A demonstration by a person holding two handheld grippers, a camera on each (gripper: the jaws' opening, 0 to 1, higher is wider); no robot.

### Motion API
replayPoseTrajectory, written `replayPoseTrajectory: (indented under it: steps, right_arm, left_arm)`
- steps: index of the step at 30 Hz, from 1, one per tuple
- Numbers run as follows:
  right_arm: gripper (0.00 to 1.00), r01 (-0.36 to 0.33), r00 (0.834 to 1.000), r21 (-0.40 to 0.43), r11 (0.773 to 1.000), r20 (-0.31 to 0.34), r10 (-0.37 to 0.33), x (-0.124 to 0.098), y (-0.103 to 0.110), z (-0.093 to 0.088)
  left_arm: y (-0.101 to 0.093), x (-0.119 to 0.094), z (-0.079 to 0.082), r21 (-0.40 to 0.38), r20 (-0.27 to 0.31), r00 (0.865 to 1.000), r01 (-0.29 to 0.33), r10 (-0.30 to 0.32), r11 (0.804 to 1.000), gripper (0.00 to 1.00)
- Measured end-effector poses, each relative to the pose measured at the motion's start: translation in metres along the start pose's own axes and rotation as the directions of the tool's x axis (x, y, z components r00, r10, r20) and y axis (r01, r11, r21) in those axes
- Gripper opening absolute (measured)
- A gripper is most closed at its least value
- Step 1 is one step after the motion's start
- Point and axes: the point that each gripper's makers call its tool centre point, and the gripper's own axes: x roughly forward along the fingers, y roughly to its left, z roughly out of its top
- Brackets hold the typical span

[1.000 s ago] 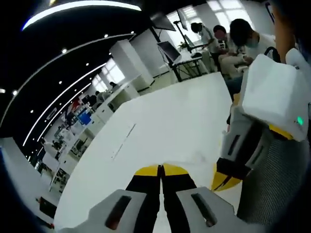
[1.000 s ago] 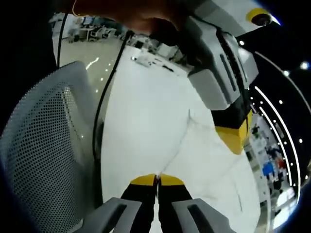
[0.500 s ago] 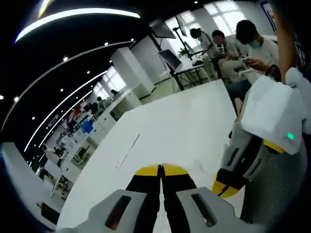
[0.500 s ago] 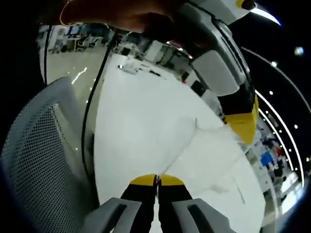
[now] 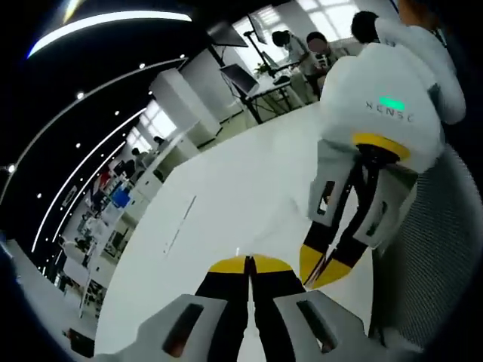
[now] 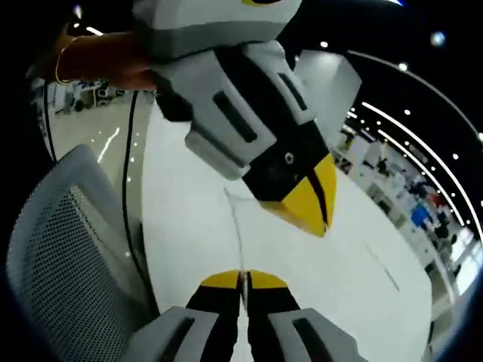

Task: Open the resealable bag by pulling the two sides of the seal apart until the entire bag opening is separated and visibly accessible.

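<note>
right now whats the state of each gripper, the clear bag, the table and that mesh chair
left gripper: yellow-tipped jaws shut together, pinching the bag's thin edge
right gripper: yellow-tipped jaws shut, gripping the bag's edge close beside the left gripper
clear resealable plastic bag: thin and hard to see, held between the two grippers; whether the seal has parted cannot be told
white table: flat, lying under the bag
grey mesh chair: upright beside the table edge

— How many grippers? 
— Two: left gripper [image 5: 250, 265] and right gripper [image 6: 243, 280]. 
— Bags? 
— One clear bag [image 6: 235, 219], hard to make out. One table [image 5: 226, 204], one mesh chair [image 6: 64, 249].
</note>
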Motion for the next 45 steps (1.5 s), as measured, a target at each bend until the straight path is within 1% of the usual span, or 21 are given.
replayPoseTrajectory:
  steps: [1,3,4,5,7,12,15,18,20,22,24,25,29,34,35,38,39,43,44,45]
  right_arm:
    - [0.00,-0.001,1.000,0.001,1.000,0.000,0.001,0.000,0.000,0.000]
    - [0.00,-0.017,1.000,0.009,1.000,-0.003,0.017,0.000,0.005,-0.001]
    - [0.00,-0.036,0.999,0.025,0.999,-0.010,0.036,0.000,0.009,-0.002]
    - [0.01,-0.041,0.999,0.032,0.999,-0.013,0.042,-0.001,0.010,-0.003]
    - [0.01,-0.056,0.998,0.071,0.996,-0.023,0.058,-0.003,0.015,-0.007]
    - [0.02,-0.050,0.998,0.169,0.984,-0.022,0.054,-0.018,0.019,-0.017]
    - [0.02,-0.046,0.998,0.202,0.978,-0.021,0.051,-0.027,0.018,-0.022]
    - [0.04,-0.042,0.998,0.216,0.975,-0.032,0.050,-0.035,0.018,-0.030]
    - [0.05,-0.035,0.998,0.222,0.974,-0.043,0.046,-0.040,0.017,-0.035]
    - [0.08,-0.014,0.998,0.252,0.968,-0.054,0.028,-0.046,0.013,-0.040]
    - [0.11,0.016,0.999,0.292,0.956,-0.047,-0.002,-0.051,0.008,-0.042]
    - [0.12,0.042,0.999,0.324,0.945,-0.047,-0.029,-0.056,0.004,-0.044]
    - [0.22,0.090,0.996,0.375,0.923,-0.056,-0.075,-0.069,-0.004,-0.053]
    - [0.23,0.124,0.992,0.420,0.899,-0.080,-0.100,-0.081,-0.008,-0.065]
    - [0.23,0.134,0.991,0.435,0.890,-0.082,-0.109,-0.083,-0.010,-0.066]
    - [0.24,0.151,0.989,0.470,0.870,-0.083,-0.126,-0.086,-0.014,-0.069]
    - [0.25,0.155,0.988,0.489,0.859,-0.084,-0.131,-0.085,-0.015,-0.070]
    - [0.28,0.151,0.989,0.513,0.845,-0.086,-0.124,-0.083,-0.012,-0.073]
    - [0.29,0.151,0.989,0.521,0.840,-0.088,-0.123,-0.083,-0.012,-0.073]
    - [0.30,0.148,0.989,0.537,0.831,-0.086,-0.121,-0.082,-0.011,-0.073]
  left_arm:
    - [-0.002,0.001,-0.001,0.000,-0.002,1.000,0.002,-0.002,1.000,0.00]
    - [-0.009,0.005,-0.009,0.005,-0.031,0.999,0.016,-0.016,1.000,0.00]
    - [-0.011,0.006,-0.012,0.009,-0.042,0.999,0.019,-0.019,1.000,0.00]
    - [-0.013,0.008,-0.014,0.009,-0.048,0.999,0.023,-0.023,1.000,0.00]
    - [-0.016,0.011,-0.017,0.010,-0.058,0.998,0.033,-0.032,0.999,0.00]
    - [-0.031,0.017,-0.031,0.010,-0.093,0.994,0.061,-0.059,0.998,0.00]
    - [-0.037,0.018,-0.039,0.000,-0.110,0.991,0.072,-0.071,0.997,0.00]
    - [-0.039,0.021,-0.049,-0.004,-0.132,0.989,0.068,-0.068,0.998,0.00]
    - [-0.038,0.023,-0.054,-0.002,-0.147,0.987,0.061,-0.061,0.998,0.00]
    - [-0.035,0.025,-0.058,-0.011,-0.154,0.986,0.057,-0.058,0.998,0.00]
    - [-0.032,0.027,-0.064,-0.010,-0.172,0.984,0.046,-0.047,0.999,0.00]
    - [-0.030,0.028,-0.067,-0.004,-0.184,0.982,0.042,-0.042,0.999,0.00]
    - [-0.024,0.033,-0.074,-0.005,-0.192,0.981,0.030,-0.030,1.000,0.00]
    - [-0.010,0.042,-0.082,-0.004,-0.203,0.979,0.016,-0.017,1.000,0.00]
    - [-0.006,0.045,-0.084,-0.003,-0.205,0.979,0.012,-0.012,1.000,0.00]
    - [0.005,0.054,-0.088,0.000,-0.213,0.977,0.005,-0.005,1.000,0.00]
    - [0.009,0.057,-0.090,0.002,-0.217,0.976,0.006,-0.005,1.000,0.00]
    - [0.019,0.066,-0.097,0.016,-0.230,0.973,-0.001,0.005,1.000,0.00]
    - [0.022,0.068,-0.097,0.015,-0.229,0.973,-0.001,0.005,1.000,0.00]
    - [0.024,0.070,-0.098,0.017,-0.229,0.973,0.001,0.003,1.000,0.00]
